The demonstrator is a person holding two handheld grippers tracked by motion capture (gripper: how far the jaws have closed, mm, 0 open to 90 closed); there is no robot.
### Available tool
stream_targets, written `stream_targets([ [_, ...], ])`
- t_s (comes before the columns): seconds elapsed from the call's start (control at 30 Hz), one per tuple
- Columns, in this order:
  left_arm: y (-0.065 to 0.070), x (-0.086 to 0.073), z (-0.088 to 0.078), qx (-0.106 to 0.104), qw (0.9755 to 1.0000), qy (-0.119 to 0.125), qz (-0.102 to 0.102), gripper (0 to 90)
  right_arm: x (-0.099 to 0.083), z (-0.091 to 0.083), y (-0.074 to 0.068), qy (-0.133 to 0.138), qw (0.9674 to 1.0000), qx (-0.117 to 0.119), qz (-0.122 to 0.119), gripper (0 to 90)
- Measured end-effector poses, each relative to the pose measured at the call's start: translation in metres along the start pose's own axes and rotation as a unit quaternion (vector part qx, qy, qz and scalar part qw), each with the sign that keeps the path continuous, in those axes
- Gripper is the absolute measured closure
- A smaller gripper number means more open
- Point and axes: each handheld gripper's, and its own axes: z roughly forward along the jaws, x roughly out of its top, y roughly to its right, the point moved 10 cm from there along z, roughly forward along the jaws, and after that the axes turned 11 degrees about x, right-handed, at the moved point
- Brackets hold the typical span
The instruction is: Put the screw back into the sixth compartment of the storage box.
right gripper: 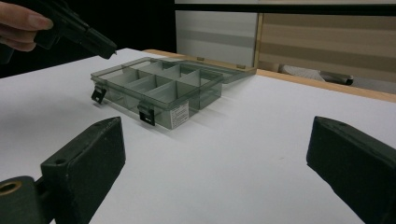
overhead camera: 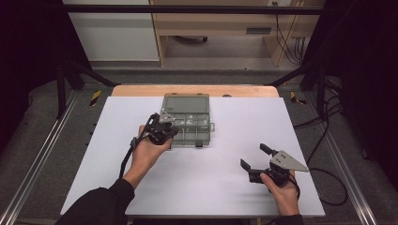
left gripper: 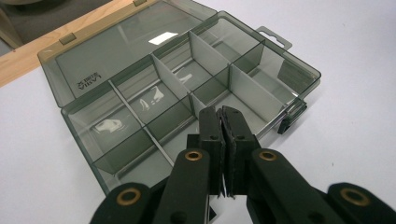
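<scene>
Sitting: smoky clear organiser box [overhead camera: 187, 123], lid open flat, near the white board's [overhead camera: 225, 187] far edge, middle
Contents: small pale bits in two compartments, too faint to name
Left gripper [left gripper: 223, 122]: jaws pressed together, empty, over the box's near-left rim
Right gripper [overhead camera: 256, 157]: jaws wide, empty, near-right corner
Hidden: box's near-left corner behind the left hand [overhead camera: 149, 149]

Black sleeves; each black hand-held gripper [overhead camera: 165, 132] brass-riveted, black-cabled, topped by a grey three-cornered plate.
</scene>
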Motion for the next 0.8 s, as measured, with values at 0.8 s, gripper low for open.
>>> stream_targets([
  [0.8,0.0,-0.004,0.018,-0.002,0.9999,-0.011,-0.007,87.9,-0.001,0.0,0.0,-0.003,1.0,0.001,-0.003,4.8],
])
